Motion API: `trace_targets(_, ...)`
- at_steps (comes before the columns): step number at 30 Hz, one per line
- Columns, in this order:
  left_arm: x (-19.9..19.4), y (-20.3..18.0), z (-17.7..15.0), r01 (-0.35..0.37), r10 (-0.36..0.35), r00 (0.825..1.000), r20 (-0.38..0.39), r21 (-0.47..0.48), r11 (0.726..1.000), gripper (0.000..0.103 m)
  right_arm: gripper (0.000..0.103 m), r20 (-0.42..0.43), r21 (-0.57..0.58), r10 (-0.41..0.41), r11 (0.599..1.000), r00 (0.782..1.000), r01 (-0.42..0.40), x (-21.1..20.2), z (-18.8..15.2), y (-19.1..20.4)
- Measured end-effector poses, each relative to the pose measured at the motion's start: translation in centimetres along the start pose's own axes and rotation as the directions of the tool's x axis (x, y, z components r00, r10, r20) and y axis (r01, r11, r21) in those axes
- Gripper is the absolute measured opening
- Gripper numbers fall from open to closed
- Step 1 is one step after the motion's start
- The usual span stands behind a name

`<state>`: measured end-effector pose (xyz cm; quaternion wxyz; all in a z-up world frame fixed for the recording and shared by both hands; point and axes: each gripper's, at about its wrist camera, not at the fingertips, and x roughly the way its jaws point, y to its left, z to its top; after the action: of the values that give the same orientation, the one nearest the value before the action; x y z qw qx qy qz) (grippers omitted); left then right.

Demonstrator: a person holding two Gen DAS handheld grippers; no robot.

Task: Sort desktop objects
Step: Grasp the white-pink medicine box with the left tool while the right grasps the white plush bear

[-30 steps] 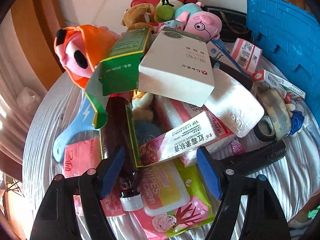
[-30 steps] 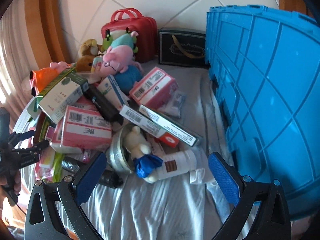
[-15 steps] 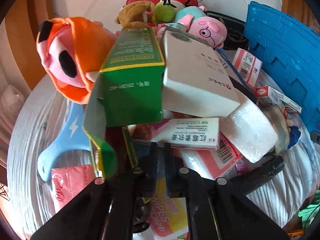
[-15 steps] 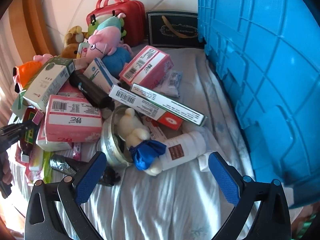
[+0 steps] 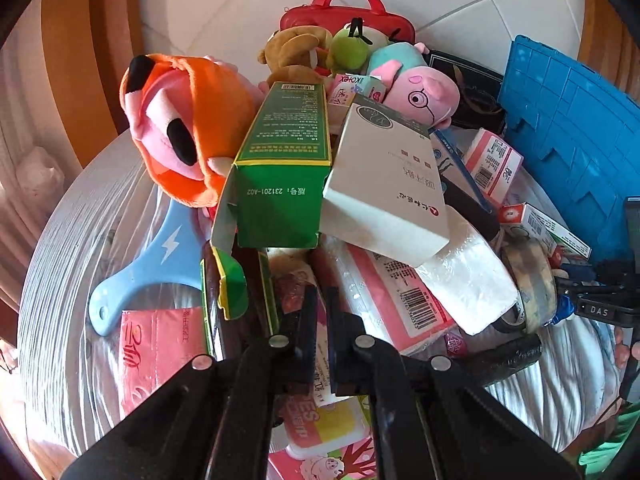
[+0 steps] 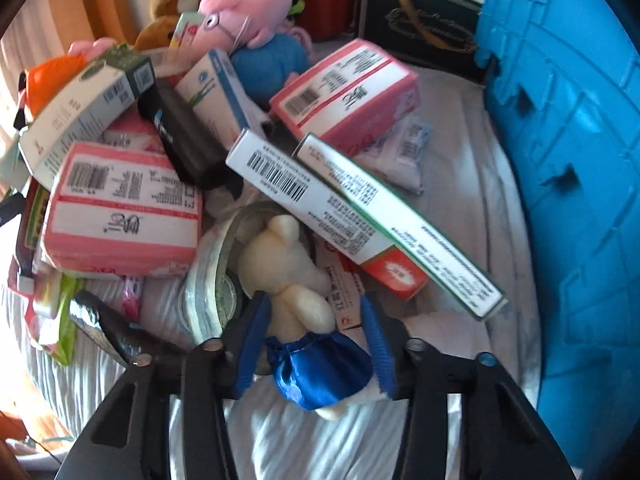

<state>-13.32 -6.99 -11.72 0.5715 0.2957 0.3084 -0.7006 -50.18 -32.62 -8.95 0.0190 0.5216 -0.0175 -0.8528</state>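
A heap of desktop objects lies on a white cloth. My left gripper (image 5: pixel 322 322) is shut on a flat pink and white medicine box (image 5: pixel 322 372) at the near edge of the heap, below a green carton (image 5: pixel 280 176) and a white box (image 5: pixel 390 184). My right gripper (image 6: pixel 316 336) stands partly closed around a small white plush bear (image 6: pixel 288 268) in blue satin trousers (image 6: pixel 320 372); its blue pads (image 6: pixel 250 344) flank the bear's waist. The bear leans on a tape roll (image 6: pixel 208 276).
A blue plastic crate (image 6: pixel 568 160) stands at the right. An orange plush (image 5: pixel 188 128), a pink pig plush (image 5: pixel 424 96), a red case (image 5: pixel 348 16), pink tissue packs (image 6: pixel 120 208), long white cartons (image 6: pixel 320 208), a brown bottle (image 5: pixel 228 320) and a blue fan (image 5: pixel 156 264) crowd the heap.
My left gripper stays shut on the medicine box and has pushed in closer. My right gripper has dropped forward to the white bear and narrowed from wide open to close around it.
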Motion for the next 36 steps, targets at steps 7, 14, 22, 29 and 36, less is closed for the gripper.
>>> trace_targets(7,-0.8,-0.8,-0.4,-0.013,0.013,1.000,0.006,-0.044,0.999,0.004,0.025,0.009,-0.047,0.087,0.995,0.996,-0.086,0.5,0.3,0.5)
trace_targets(14,-4.0,-1.8,0.0,0.004,0.001,0.997,0.075,-0.062,0.998,0.004,0.017,0.107,-0.059,0.111,0.993,0.988,-0.105,-4.0,-0.5,0.3)
trace_targets(22,-4.6,-1.8,-0.5,-0.036,0.038,0.999,0.028,-0.068,0.997,0.005,0.017,0.149,-0.055,0.114,0.993,0.982,-0.107,-6.6,-0.8,-0.7)
trace_targets(29,-1.2,-2.1,-2.3,-0.112,0.109,0.993,-0.038,-0.083,0.990,0.069,0.017,0.082,-0.023,0.122,0.992,0.989,-0.120,-4.9,-2.3,-1.8)
trace_targets(36,2.0,-2.5,-3.3,-0.176,0.170,0.982,-0.079,-0.076,0.981,0.050,0.017,0.071,-0.031,0.111,0.994,0.991,-0.109,-4.9,-2.8,-2.3)
